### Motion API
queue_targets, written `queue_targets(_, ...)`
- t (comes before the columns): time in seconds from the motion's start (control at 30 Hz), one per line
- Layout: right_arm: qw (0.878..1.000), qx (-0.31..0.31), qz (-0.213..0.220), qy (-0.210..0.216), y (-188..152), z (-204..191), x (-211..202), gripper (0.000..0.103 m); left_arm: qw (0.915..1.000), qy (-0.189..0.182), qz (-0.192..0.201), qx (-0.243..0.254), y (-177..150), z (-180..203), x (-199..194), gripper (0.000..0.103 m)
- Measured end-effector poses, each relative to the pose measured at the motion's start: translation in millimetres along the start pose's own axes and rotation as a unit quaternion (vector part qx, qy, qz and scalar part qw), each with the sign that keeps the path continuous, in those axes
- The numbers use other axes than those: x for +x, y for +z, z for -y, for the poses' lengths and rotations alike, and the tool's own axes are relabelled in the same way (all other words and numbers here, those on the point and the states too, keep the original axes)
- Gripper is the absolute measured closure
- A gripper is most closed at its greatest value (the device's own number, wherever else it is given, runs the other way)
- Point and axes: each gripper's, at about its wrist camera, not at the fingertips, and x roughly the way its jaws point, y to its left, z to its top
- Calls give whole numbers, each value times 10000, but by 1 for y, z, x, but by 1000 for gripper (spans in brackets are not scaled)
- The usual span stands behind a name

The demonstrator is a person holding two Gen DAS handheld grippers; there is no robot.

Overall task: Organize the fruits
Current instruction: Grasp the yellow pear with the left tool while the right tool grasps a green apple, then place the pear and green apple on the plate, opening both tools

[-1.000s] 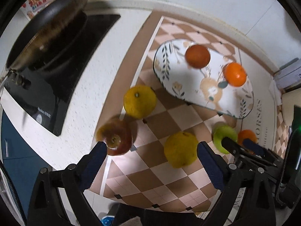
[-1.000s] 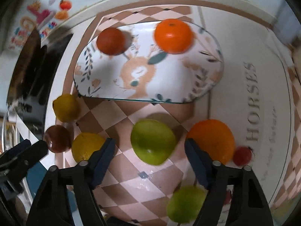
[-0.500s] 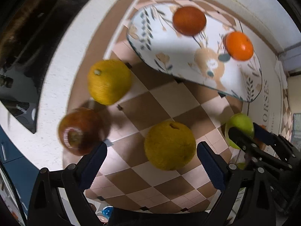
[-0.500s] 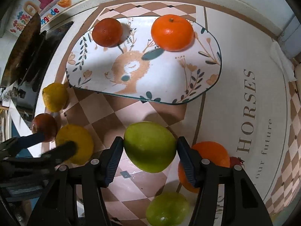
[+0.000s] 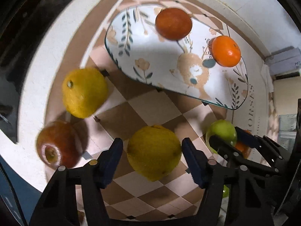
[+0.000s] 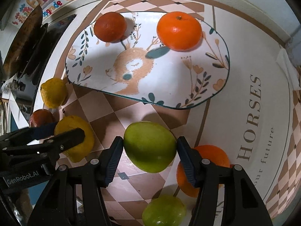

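My left gripper (image 5: 152, 151) is shut on a yellow citrus (image 5: 153, 151), its pads against both sides. My right gripper (image 6: 149, 148) is shut on a green apple (image 6: 149, 146) and holds it above the checkered mat. The oval deer-print plate (image 6: 169, 75) lies ahead and holds a dark orange (image 6: 110, 27) and a bright orange (image 6: 179, 31). A second yellow citrus (image 5: 84, 92) and a red apple (image 5: 56, 146) lie left of my left gripper. Another orange (image 6: 212, 156) and a green fruit (image 6: 163, 211) lie under my right gripper.
A black stove with a pan (image 6: 24, 43) stands at the far left on the white counter (image 5: 49, 60). The wall runs behind the plate. A mat printed "HORSES" (image 6: 252, 116) lies to the right.
My left gripper moved in around the yellow citrus and shut on it. My right gripper shut on the green apple and lifted it slightly.
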Motion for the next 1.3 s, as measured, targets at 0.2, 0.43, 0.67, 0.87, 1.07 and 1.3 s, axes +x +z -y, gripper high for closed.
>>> queue_targets(0.2, 9997, -55, -140, 212, 6, 9, 0, 41, 9993, -274, -220, -152, 1, -1, 9, 42)
queue_targets(0.43, 9993, -219, -196, 225, 2, 4, -2, 41, 9997, -53, -193, -141, -7, -8, 3, 42)
queue_targets(0.67, 9987, -288, -202, 378, -1, -9, 1, 41, 9998, 40, -182, -91, -9, -15, 6, 41)
queue_targets(0.87, 9984, -297, -272, 401, 2, -10, 4, 41, 9996, 111, -260, -55, -9, -10, 12, 42)
queue_targets(1.07, 9974, 216, -55, 690, 2, 1, -12, 42, 9997, 220, -104, 5, -8, -2, 0, 43)
queue_targets(1.3, 9919, 553, 547, 1006, 37, 11, -51, 42, 9979, -117, 631, 19, 28, 12, -71, 43)
